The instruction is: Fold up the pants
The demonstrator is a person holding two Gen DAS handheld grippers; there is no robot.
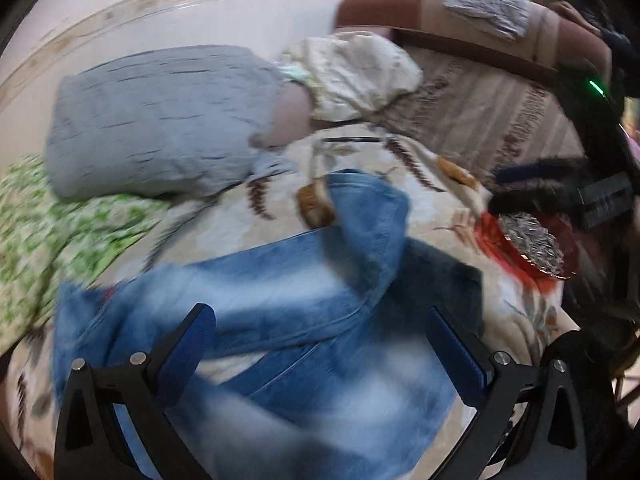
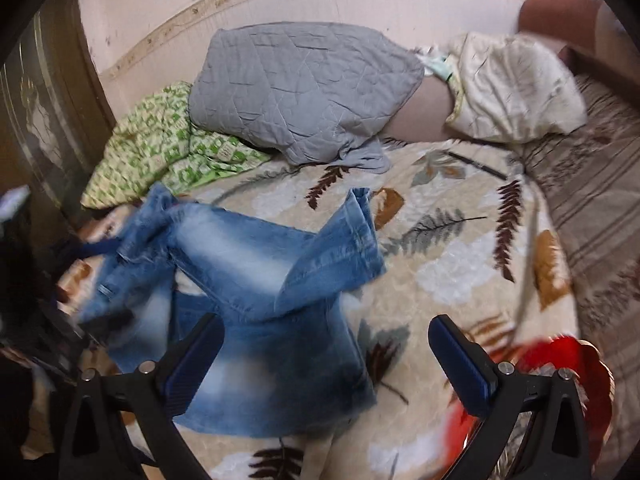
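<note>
Blue washed jeans [image 1: 288,300] lie crumpled on a cream blanket with a leaf print [image 1: 424,176]. They also show in the right wrist view [image 2: 256,280], with one leg folded over the other. My left gripper [image 1: 320,344] is open and hovers just above the jeans, holding nothing. My right gripper [image 2: 326,356] is open and empty, above the lower edge of the jeans and the blanket [image 2: 440,248]. The left wrist view is blurred.
A grey quilted pillow [image 2: 304,84], a cream pillow [image 2: 516,84] and a green patterned cloth [image 2: 160,148] lie at the back by the wall. A red bowl of seeds [image 1: 532,244] sits on the blanket at the right. A brown striped sofa [image 1: 500,104] stands at the right.
</note>
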